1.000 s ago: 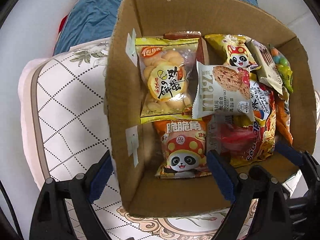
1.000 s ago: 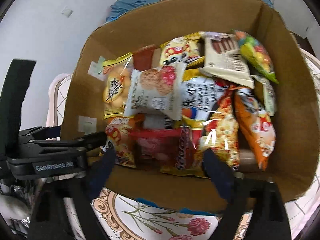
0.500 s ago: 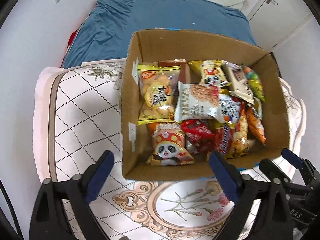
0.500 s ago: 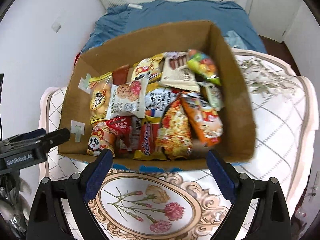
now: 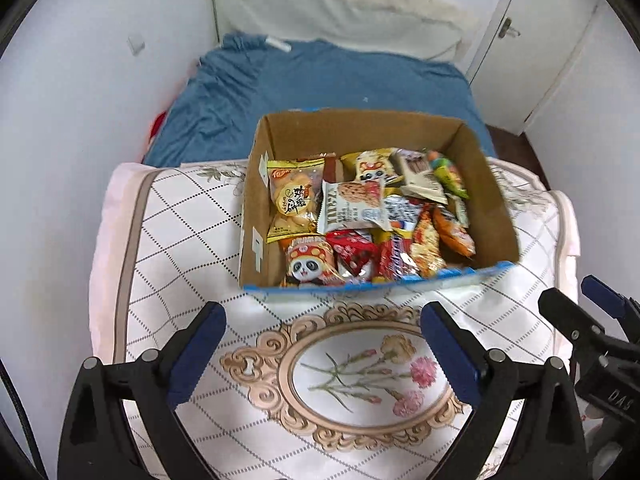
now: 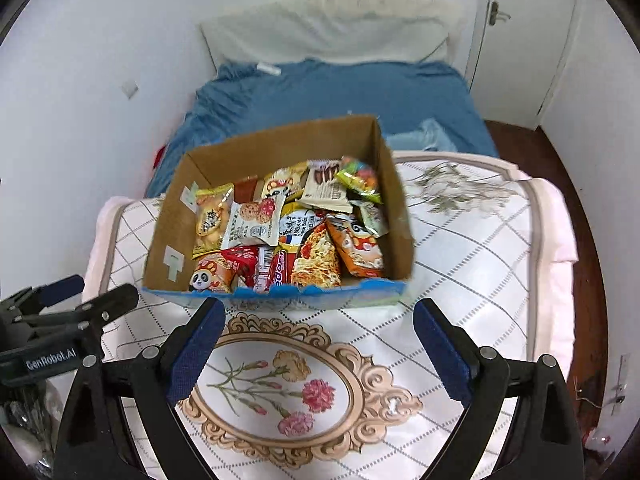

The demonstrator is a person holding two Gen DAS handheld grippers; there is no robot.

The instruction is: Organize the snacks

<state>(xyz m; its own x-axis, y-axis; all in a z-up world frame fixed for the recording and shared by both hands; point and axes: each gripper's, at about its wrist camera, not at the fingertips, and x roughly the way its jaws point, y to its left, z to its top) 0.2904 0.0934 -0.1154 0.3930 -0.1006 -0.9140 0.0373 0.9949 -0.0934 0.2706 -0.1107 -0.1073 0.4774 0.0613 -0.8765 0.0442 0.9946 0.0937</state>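
An open cardboard box (image 5: 496,200) sits on the bed, filled with several snack packs. Among them are a yellow biscuit pack (image 5: 294,200), a white oat cookie pack (image 5: 354,206), a panda pack (image 5: 308,264), a red pack (image 5: 356,252) and an orange pack (image 5: 452,228). My left gripper (image 5: 322,316) hovers above the bed cover, just in front of the box, open and empty. My right gripper (image 6: 318,308) hangs in front of the same box (image 6: 168,232), also open with nothing between its fingers. Each gripper shows at the edge of the other's view.
The box rests on a white quilted cover (image 5: 180,248) with a floral medallion (image 5: 360,372). Behind it lie a blue sheet (image 5: 320,80) and a white pillow (image 5: 340,12). A white wall runs along the left, and a door (image 6: 520,40) stands at the back right.
Both grippers have risen and drawn back from over the box's snacks to the cover in front of it. Their jaws stand a little wider. The snacks stay in the box.
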